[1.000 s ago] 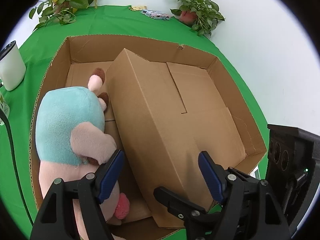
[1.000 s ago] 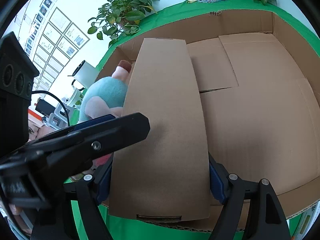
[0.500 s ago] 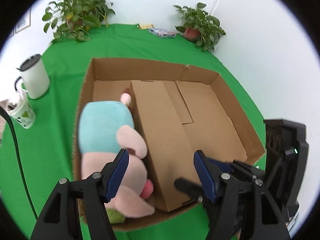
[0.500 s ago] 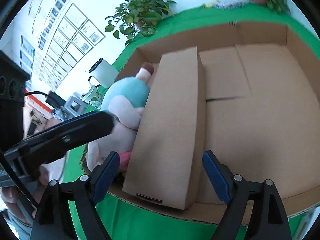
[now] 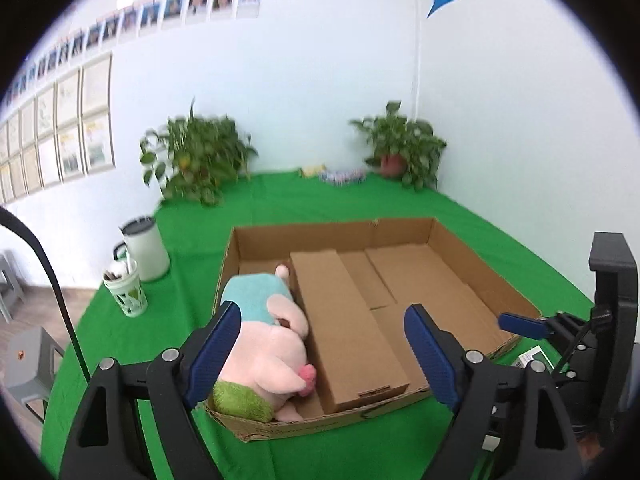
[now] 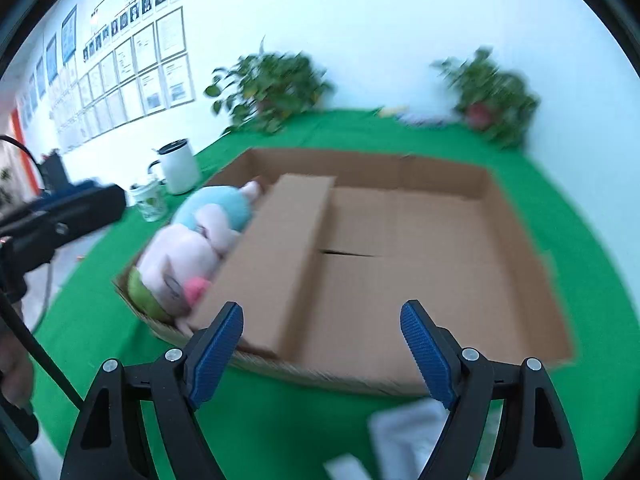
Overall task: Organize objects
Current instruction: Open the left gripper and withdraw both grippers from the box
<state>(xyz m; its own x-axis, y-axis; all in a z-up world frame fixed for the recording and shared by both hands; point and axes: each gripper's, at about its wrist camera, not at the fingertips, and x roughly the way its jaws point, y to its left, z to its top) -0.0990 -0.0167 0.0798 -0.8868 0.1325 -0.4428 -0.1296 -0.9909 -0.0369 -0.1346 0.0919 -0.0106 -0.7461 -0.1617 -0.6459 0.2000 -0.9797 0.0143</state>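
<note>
A shallow open cardboard tray (image 5: 404, 229) (image 6: 532, 264) lies on the green table. In it a long closed cardboard box (image 5: 344, 320) (image 6: 276, 256) lies flat, beside a pink and teal plush toy (image 5: 268, 340) (image 6: 200, 244) against the tray's left wall. My left gripper (image 5: 324, 352) is open and empty, held above the tray's near edge. My right gripper (image 6: 322, 344) is open and empty, also back from the tray's near edge. The right gripper also shows at the right of the left wrist view (image 5: 560, 328).
A white mug (image 5: 146, 254) (image 6: 178, 166) and a patterned cup (image 5: 126, 292) (image 6: 150, 200) stand left of the tray. Two potted plants (image 5: 196, 160) (image 5: 402, 152) stand at the back wall. Small packets (image 5: 340, 176) lie between them. White paper items (image 6: 408, 432) lie near the front.
Both grippers have pulled back and up from the tray. The right gripper, closed on the long box a second ago, has let it go; the box now lies flat in the tray.
</note>
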